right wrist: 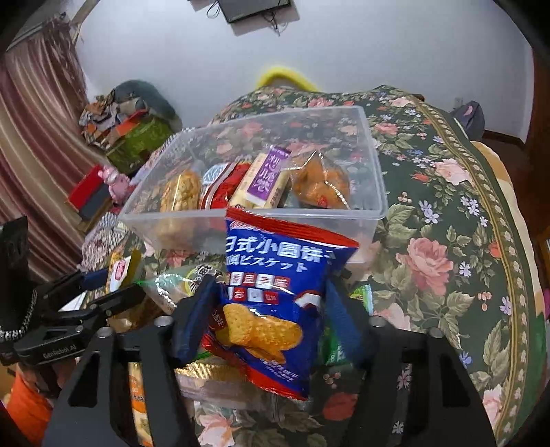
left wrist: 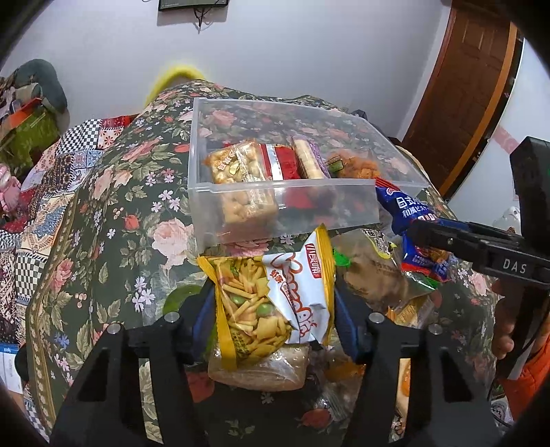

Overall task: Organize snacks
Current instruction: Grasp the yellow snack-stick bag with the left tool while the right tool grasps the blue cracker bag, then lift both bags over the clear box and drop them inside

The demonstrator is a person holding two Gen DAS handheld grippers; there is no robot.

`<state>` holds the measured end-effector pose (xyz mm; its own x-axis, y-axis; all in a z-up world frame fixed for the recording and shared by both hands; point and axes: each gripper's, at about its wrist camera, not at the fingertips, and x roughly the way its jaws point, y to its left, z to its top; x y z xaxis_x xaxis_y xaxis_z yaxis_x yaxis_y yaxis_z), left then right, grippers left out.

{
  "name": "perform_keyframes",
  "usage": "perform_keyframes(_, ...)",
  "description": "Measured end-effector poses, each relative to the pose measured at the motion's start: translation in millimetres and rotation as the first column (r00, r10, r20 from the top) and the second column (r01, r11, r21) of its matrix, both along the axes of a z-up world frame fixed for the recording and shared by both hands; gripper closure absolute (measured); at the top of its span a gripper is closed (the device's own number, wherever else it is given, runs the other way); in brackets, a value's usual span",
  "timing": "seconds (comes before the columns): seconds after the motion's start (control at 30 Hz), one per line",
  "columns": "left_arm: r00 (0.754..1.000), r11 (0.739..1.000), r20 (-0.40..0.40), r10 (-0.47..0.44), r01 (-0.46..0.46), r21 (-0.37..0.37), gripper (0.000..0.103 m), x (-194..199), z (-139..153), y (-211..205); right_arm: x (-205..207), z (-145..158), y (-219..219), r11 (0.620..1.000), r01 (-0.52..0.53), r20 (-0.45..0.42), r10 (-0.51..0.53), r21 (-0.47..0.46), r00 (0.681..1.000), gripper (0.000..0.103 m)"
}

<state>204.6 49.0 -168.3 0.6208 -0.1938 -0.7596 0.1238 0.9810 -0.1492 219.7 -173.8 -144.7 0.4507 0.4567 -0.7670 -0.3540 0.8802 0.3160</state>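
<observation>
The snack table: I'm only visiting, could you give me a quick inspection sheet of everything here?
Surface: floral tablecloth, dark green with roses.
Job's things: clear plastic bin holding four wrapped snacks; yellow snack-mix bag; blue biscuit bag.
Clutter: loose snack packets piled in front of the bin.
Grippers: left gripper shut on the yellow snack-mix bag; right gripper shut on the blue biscuit bag.
Cables: wires dangling under a wall-mounted device.
Surroundings: white wall, wooden door, striped curtain.
</observation>
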Motion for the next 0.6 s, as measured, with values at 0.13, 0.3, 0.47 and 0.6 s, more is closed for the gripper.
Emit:
perform_keyframes(0.13, 1.0, 1.0, 0.006, 0.012, -0.012, -0.008, 0.044, 0.5, 4.3, 1.5, -1.4, 3.5, -0.7, 1.0, 0.0, 0.016, 0.0, -0.004, 1.0, 0.053)
perform_keyframes(0.3, 0.999, 1.0, 0.035, 0.025, -0.024, -0.015, 0.044, -0.2, 18.9, 3.3, -2.4, 12.3, -0.2, 1.0, 0.007, 0.039, -0.007, -0.008, 0.999, 0.055)
perform_keyframes(0.47, 0.996, 0.999, 0.084, 0.036, -0.035, -0.016, 0.044, 3.3, 39.9, 3.9, -0.1, 29.7, 0.6, 1.0, 0.003, 0.08, -0.003, 0.004, 0.997, 0.063)
perform_keyframes(0.6, 0.992, 0.998, 0.119, 0.052, -0.049, -0.027, 0.044, 8.9, 52.8, 4.2, 6.0, 33.7, 5.6, 1.0, -0.015, 0.088, 0.016, -0.016, 0.996, 0.064)
